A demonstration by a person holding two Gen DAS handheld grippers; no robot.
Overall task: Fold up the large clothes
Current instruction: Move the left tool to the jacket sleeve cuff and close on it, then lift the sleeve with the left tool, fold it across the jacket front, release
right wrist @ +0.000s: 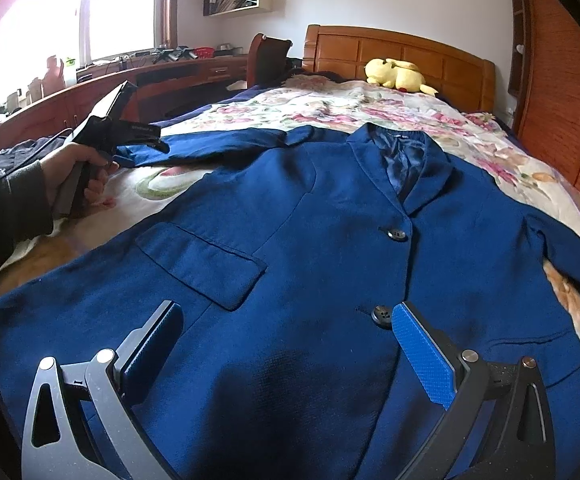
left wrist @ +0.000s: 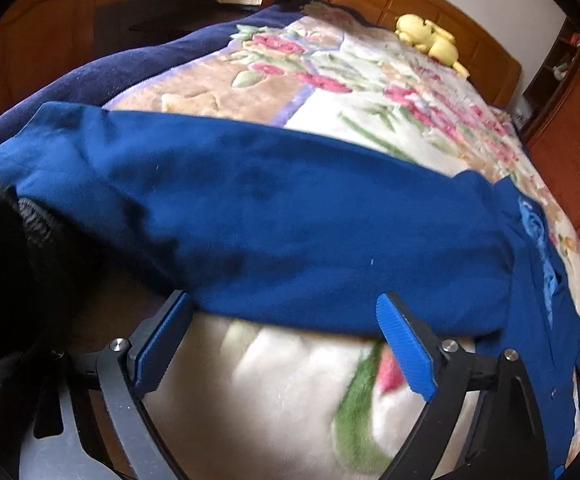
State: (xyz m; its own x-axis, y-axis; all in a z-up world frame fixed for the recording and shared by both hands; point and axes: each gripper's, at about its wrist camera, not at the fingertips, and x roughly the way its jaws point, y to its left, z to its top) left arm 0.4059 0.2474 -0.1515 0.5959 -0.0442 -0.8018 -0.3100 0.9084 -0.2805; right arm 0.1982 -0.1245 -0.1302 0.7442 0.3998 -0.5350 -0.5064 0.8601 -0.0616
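Note:
A dark blue blazer point(right wrist: 314, 248) lies front up and buttoned on the floral bed blanket point(right wrist: 330, 108), collar toward the headboard. Its left sleeve point(left wrist: 273, 224) stretches out sideways across the blanket. My left gripper point(left wrist: 283, 316) is open, its blue-padded fingers just at the sleeve's near edge, holding nothing. It also shows in the right wrist view point(right wrist: 129, 132), held by a hand beside the sleeve. My right gripper point(right wrist: 285, 324) is open and hovers low over the blazer's lower front, near the bottom button point(right wrist: 380, 314).
A yellow plush toy point(right wrist: 398, 74) lies by the wooden headboard point(right wrist: 410, 52). A wooden desk point(right wrist: 101, 88) with clutter runs along the left under a window. Wooden wardrobe panels point(right wrist: 558, 92) stand to the right. A dark blue blanket border point(left wrist: 129, 64) hangs over the bed's left side.

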